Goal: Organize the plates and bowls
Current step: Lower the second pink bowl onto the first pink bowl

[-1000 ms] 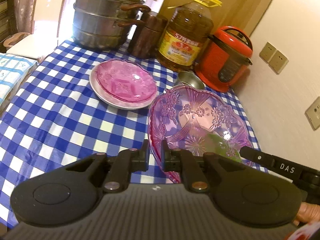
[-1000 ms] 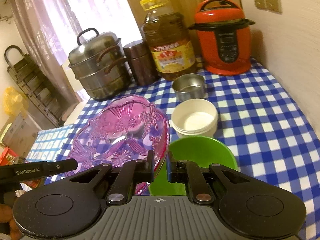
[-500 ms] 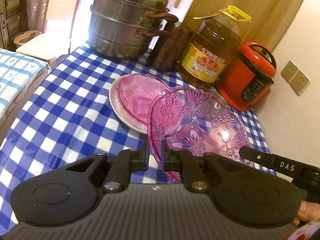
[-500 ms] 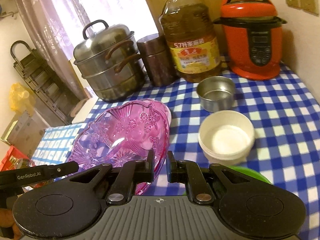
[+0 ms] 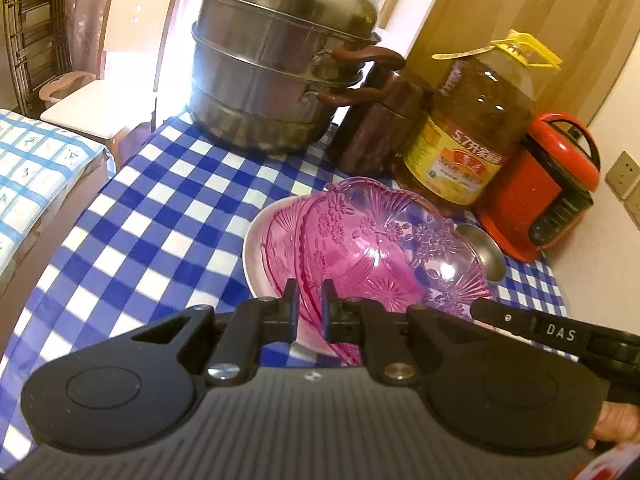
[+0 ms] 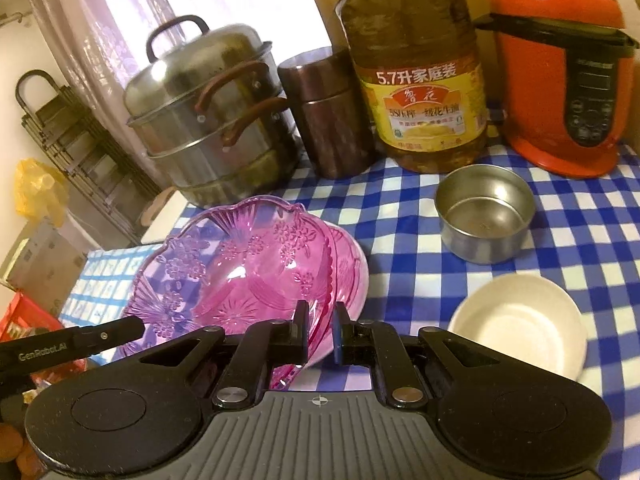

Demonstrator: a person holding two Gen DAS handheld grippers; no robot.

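A clear pink glass bowl [image 5: 380, 248] with flower patterns is held by both grippers at opposite rims. My left gripper [image 5: 310, 304] is shut on its near rim; my right gripper [image 6: 320, 328] is shut on its right rim. The bowl [image 6: 240, 272] hangs just over a round plate [image 5: 256, 248] that holds a pink dish [image 6: 348, 256]; whether it touches them I cannot tell. A steel bowl [image 6: 484, 216] and a white bowl [image 6: 520, 320] sit on the checked cloth to the right.
At the back stand a steel steamer pot [image 5: 276, 64], a brown canister [image 6: 328, 116], an oil bottle [image 6: 416, 72] and a red cooker [image 6: 560, 68]. The table's left edge [image 5: 92, 200] drops to a chair and a bed. A wall is on the right.
Both grippers carried the pink glass bowl forward and left, from above the green bowl to over the plate with the pink dish. The green bowl has left the right wrist view.
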